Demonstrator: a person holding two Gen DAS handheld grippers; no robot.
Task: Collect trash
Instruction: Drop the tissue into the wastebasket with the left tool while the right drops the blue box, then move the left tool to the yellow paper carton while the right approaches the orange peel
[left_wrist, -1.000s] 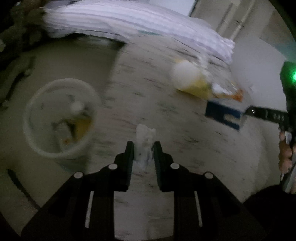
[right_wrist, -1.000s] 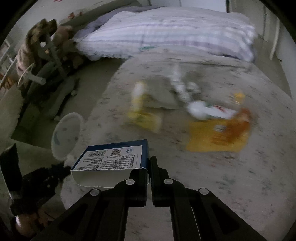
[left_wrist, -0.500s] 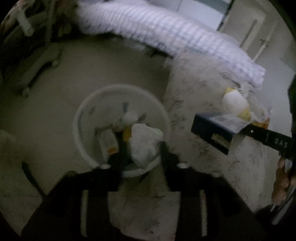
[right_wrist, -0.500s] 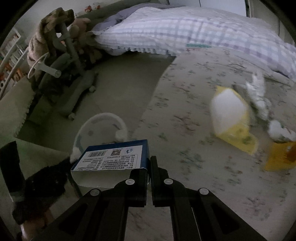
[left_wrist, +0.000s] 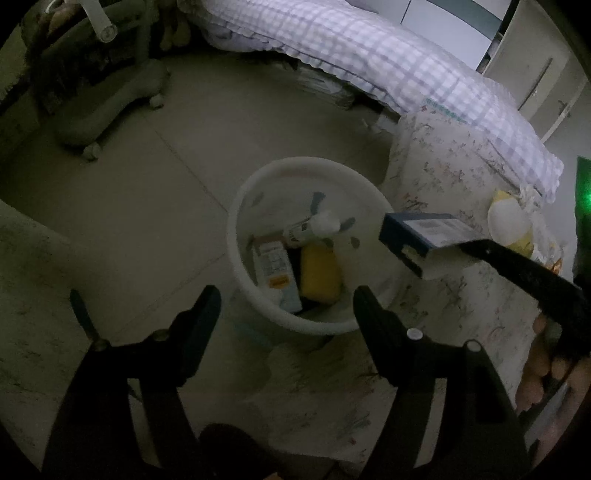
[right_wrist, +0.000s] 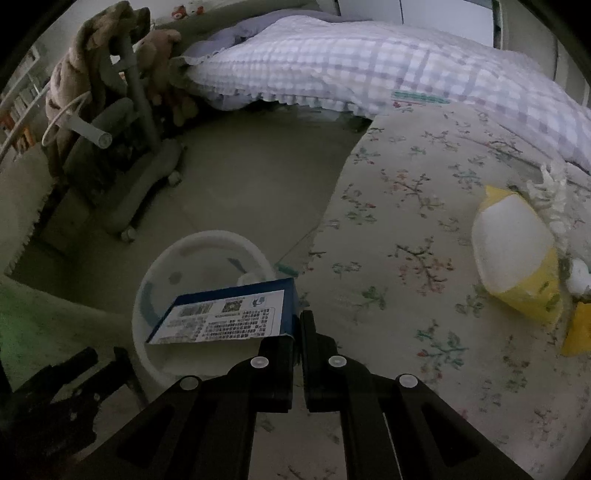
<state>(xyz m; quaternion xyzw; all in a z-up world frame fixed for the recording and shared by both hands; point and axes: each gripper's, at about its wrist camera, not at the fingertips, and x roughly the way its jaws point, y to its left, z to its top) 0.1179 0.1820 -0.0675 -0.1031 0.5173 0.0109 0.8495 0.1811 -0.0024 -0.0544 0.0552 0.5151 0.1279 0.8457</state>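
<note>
A white round bin (left_wrist: 258, 192) stands on the floor beside the flowered bed and holds a yellow pack (left_wrist: 319, 273), a small carton and a tube. My left gripper (left_wrist: 286, 306) is open and empty just above the bin's near rim. My right gripper (right_wrist: 298, 325) is shut on a blue and white box (right_wrist: 225, 317), held over the bin (right_wrist: 207, 240); the box also shows in the left wrist view (left_wrist: 424, 236). A yellow and white packet (right_wrist: 517, 251) and a white crumpled wrapper (right_wrist: 554, 192) lie on the bed.
A bed with a flowered cover (right_wrist: 424, 206) fills the right side, with a checked duvet (right_wrist: 369, 62) behind it. A grey wheeled chair base (right_wrist: 144, 177) with plush toys stands at the left on the tiled floor (left_wrist: 147, 206).
My left gripper swung from the bed to the bin, opened and let go of the white crumpled paper. My right gripper carried the blue box left to over the bin.
</note>
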